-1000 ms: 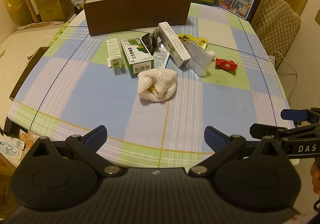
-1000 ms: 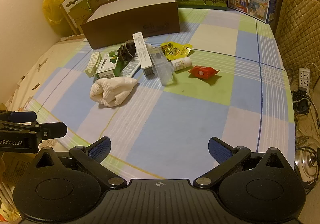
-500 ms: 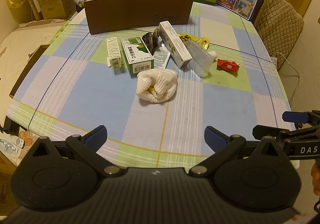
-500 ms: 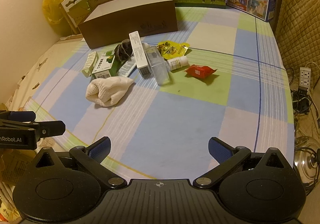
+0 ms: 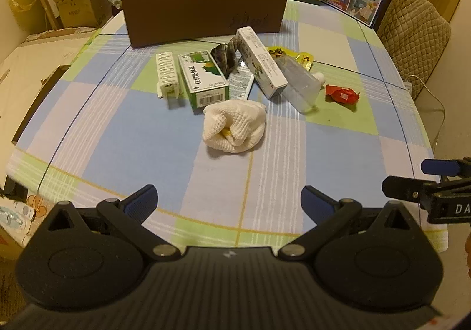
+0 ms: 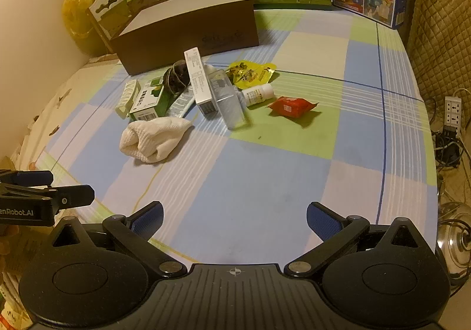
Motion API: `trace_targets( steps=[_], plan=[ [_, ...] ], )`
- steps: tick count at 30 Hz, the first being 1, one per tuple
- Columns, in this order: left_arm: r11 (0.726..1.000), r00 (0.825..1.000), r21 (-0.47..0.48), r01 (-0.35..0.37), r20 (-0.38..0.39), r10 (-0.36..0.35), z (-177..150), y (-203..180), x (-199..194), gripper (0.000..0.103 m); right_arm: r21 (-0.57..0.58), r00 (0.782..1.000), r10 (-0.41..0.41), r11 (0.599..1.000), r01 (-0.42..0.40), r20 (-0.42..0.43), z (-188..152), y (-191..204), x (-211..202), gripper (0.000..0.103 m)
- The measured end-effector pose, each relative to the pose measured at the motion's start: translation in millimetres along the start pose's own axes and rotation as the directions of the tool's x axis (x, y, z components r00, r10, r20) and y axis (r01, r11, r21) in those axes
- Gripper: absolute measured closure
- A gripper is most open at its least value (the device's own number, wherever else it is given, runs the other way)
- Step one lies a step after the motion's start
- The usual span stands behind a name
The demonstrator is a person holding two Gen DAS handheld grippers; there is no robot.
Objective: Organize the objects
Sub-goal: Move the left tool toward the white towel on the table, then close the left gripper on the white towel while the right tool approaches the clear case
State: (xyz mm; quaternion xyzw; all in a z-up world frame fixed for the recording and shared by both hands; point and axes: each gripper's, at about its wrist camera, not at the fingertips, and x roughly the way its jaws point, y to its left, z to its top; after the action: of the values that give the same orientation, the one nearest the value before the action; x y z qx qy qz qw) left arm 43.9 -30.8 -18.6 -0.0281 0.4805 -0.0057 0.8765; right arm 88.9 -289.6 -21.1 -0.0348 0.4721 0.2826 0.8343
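my left tool wide open, holding nothing | right tool same | long white box mid-surface, propped on the pile, long axis running toward the brown box | towel nearest me

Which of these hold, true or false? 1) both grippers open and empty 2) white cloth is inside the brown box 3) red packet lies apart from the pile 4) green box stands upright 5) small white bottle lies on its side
1) Left gripper and right gripper are open and empty. True.
2) The white cloth is inside the brown box. False: it lies on the tablecloth, in front of the pile.
3) The red packet lies apart from the pile. True.
4) The green box stands upright. False: it lies flat, barcode end toward the camera.
5) The small white bottle lies on its side. True.
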Motion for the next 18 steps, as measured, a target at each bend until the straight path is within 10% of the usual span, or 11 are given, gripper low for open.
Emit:
trace_targets(
  steps=[18],
  plan=[
    [0.996, 1.0, 0.084, -0.008, -0.016, 0.01, 49.0, -13.8, 83.8, 0.005, 0.111, 0.997, -0.069, 0.992, 0.065, 0.034, 25.4, -47.1, 19.1, 0.002]
  ],
)
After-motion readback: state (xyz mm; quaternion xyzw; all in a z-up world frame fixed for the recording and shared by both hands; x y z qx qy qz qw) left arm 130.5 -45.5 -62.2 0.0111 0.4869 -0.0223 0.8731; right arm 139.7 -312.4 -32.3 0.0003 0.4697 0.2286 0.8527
